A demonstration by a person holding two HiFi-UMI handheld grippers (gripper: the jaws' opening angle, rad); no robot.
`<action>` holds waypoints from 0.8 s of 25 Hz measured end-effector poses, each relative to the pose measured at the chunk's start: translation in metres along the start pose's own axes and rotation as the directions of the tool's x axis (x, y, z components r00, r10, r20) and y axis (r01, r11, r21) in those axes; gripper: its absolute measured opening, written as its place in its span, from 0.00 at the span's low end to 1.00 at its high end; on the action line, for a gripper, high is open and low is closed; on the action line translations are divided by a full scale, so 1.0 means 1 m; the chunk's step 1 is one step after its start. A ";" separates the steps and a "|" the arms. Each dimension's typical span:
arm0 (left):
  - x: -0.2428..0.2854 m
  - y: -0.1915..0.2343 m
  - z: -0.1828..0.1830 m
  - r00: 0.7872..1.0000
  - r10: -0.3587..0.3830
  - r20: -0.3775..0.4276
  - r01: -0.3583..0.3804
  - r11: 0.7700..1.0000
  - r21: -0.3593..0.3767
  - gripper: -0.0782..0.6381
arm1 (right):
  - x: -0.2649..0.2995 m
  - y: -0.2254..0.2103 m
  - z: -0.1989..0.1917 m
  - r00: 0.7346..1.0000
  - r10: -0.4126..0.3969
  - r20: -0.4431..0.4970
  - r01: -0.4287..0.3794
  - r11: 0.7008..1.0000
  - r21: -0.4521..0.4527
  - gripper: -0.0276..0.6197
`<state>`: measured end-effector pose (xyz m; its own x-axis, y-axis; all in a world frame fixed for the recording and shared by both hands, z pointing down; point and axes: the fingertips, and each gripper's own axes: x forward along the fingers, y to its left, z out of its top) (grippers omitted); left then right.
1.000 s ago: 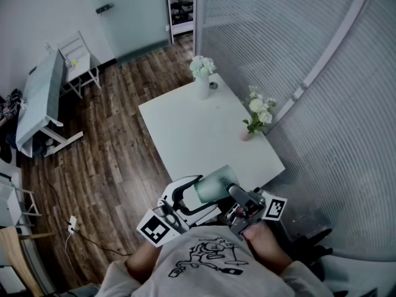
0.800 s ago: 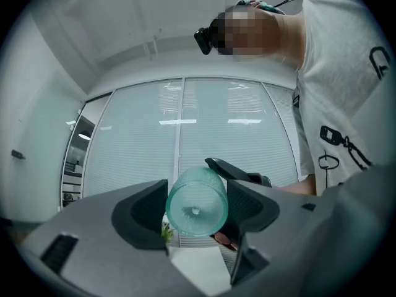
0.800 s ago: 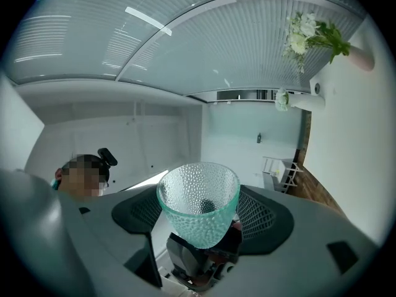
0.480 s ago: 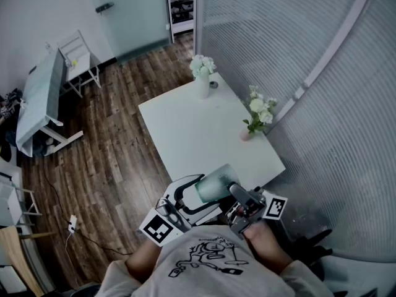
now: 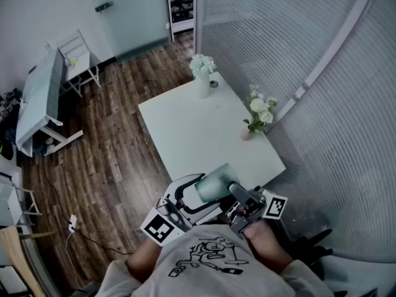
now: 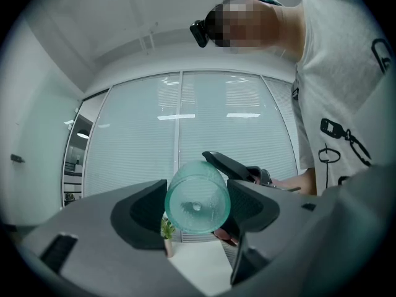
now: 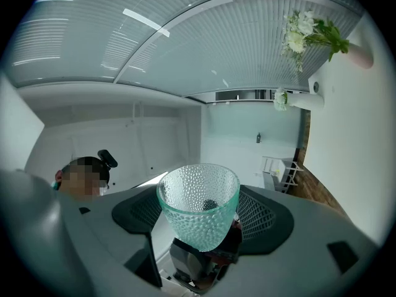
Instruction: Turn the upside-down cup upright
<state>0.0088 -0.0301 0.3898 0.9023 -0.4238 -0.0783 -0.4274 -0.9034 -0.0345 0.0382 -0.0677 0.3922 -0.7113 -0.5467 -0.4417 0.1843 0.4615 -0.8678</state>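
Dimpled blue-green glass cup (image 5: 213, 185) was up in the air, pinched between both grippers

It lay tipped on its side close to the person's chest, just over the near corner of the white square table (image 5: 198, 129). The left gripper (image 6: 197, 206) was clenched on the base end, jaws wide and pads pressing both sides. The right gripper (image 7: 199, 218) had it squeezed between its mesh pads too, with the open mouth turned that way.

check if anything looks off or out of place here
The green cup is the odd thing: it lies on its side in the air over the white table's near edge, between the jaws of the left gripper and right gripper. Nothing looks spilled or broken; both flower vases stand upright.
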 end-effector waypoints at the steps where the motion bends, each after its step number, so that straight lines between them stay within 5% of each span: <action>1: 0.000 0.000 0.000 1.000 -0.001 -0.001 0.001 1.000 0.005 0.53 | 0.000 0.000 0.000 1.000 0.001 0.000 -0.001 1.000 0.002 0.63; 20: -0.010 0.005 0.017 0.997 -0.004 0.082 0.006 1.000 -0.022 0.53 | 0.000 0.008 -0.016 0.996 0.014 -0.085 -0.020 0.997 -0.072 0.63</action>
<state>-0.0033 -0.0297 0.3738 0.8964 -0.4136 -0.1596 -0.4209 -0.9070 -0.0130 0.0282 -0.0529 0.3890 -0.7638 -0.4787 -0.4331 0.1494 0.5216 -0.8400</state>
